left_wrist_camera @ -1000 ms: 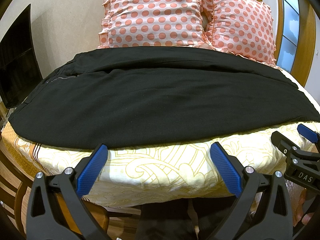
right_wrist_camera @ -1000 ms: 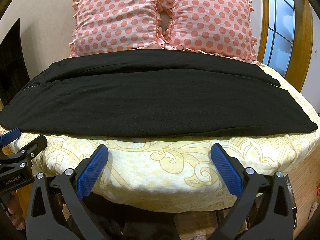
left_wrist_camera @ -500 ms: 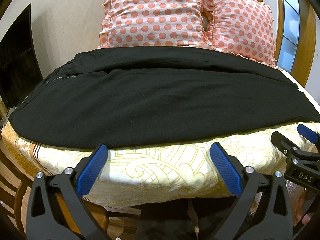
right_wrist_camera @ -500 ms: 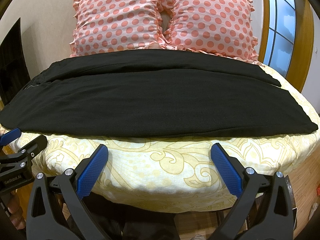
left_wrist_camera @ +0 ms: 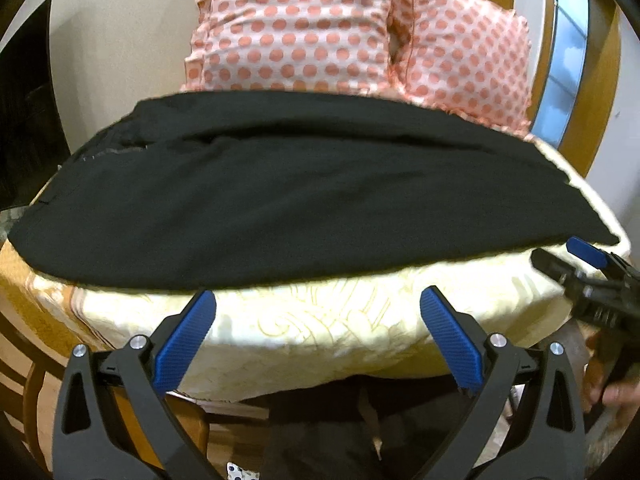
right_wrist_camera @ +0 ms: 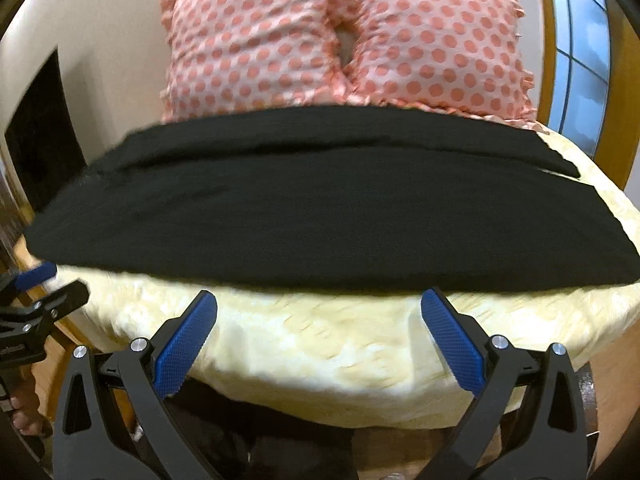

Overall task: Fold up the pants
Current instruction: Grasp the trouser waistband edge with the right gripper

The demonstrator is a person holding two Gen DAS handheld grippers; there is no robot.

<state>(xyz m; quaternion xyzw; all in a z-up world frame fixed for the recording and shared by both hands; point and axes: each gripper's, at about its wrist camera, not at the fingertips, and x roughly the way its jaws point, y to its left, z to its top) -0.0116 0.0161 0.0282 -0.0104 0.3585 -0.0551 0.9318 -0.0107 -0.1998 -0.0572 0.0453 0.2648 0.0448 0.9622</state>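
Both grippers hang at the near edge of the bed, pointing across it toward the pillows. Left gripper has its 2 blue-padded fingers spread wide apart with nothing between them, tips just short of the near hem of the black pants. Right gripper is the same: fingers well apart, empty, tips almost at the dark fabric's edge but not touching it.

Spread flat and lengthwise, the pants run from one side of the cream, gold-patterned bedspread to the other, one leg lying over the other with the lower one showing as a narrow strip along the far side. What looks like the waist end lies to the left, the hems to the right.

Behind the pants, 2 pink polka-dot pillows lean side by side against the wall. From the left wrist view, the right gripper shows at the right edge, near the pants' hem corner. Both views are a bit blurred.
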